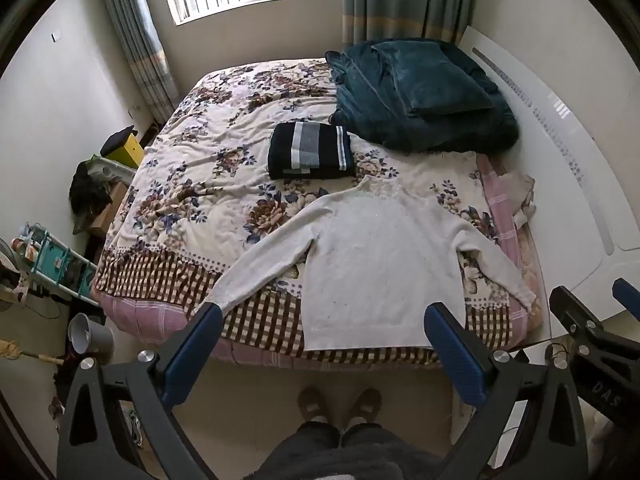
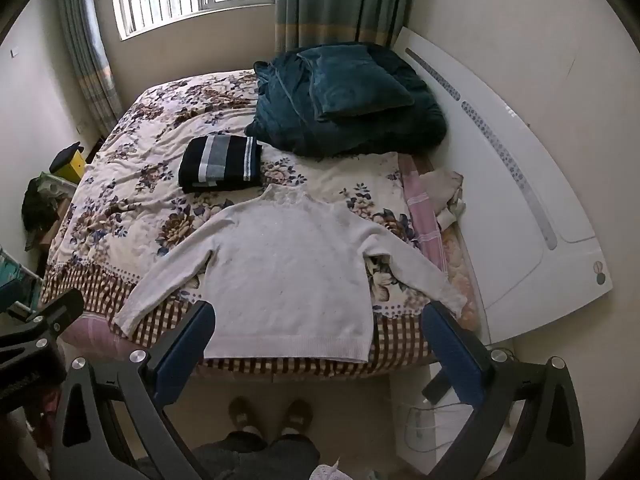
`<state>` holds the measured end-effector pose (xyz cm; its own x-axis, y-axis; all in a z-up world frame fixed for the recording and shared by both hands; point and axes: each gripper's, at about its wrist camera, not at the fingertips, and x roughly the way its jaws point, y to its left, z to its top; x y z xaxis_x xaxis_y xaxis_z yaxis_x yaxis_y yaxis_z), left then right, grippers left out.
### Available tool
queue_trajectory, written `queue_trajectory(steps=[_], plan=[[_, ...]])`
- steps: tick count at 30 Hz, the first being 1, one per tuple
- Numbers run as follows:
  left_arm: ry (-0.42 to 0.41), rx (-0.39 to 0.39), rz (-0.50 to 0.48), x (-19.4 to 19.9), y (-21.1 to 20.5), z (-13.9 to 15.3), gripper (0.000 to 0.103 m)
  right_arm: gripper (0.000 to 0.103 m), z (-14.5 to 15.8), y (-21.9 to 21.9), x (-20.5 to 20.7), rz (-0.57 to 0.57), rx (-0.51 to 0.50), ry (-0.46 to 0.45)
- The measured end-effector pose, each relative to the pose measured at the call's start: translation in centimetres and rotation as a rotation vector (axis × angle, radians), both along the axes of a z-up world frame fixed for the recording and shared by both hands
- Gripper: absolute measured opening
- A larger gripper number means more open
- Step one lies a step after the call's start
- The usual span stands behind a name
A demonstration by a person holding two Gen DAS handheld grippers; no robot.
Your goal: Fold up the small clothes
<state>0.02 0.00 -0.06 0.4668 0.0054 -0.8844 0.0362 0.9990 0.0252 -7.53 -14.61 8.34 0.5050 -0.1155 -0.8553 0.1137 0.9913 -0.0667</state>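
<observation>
A white long-sleeved sweater (image 1: 380, 256) lies flat on the floral bed cover (image 1: 208, 160), hem toward me, both sleeves spread out; it also shows in the right wrist view (image 2: 288, 276). A folded dark striped garment (image 1: 310, 151) lies behind its collar, also in the right wrist view (image 2: 220, 164). My left gripper (image 1: 324, 320) is open and empty, held above the bed's near edge in front of the hem. My right gripper (image 2: 320, 316) is open and empty, at the same height. Each gripper shows at the edge of the other's view.
A dark teal quilt and pillow (image 1: 420, 92) sit at the bed's far right by the white headboard (image 1: 560, 152). Pink and white cloths (image 1: 516, 200) lie by the headboard. A shelf and clutter (image 1: 60, 256) stand on the floor left. The person's feet (image 1: 340, 404) are below.
</observation>
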Motion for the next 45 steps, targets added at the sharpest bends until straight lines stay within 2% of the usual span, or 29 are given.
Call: queue_trajectory(steps=[30,45], plan=[[-0.017,0.000,0.000,0.1,-0.5,0.5,0.103,0.103,0.3,-0.2,0.0,0.001,0.012,0.006],[-0.020,-0.004,0.000,0.5,-0.8,1.0,0.103,0.103,1.6,-0.5,-0.1,0.008,0.008,-0.003]])
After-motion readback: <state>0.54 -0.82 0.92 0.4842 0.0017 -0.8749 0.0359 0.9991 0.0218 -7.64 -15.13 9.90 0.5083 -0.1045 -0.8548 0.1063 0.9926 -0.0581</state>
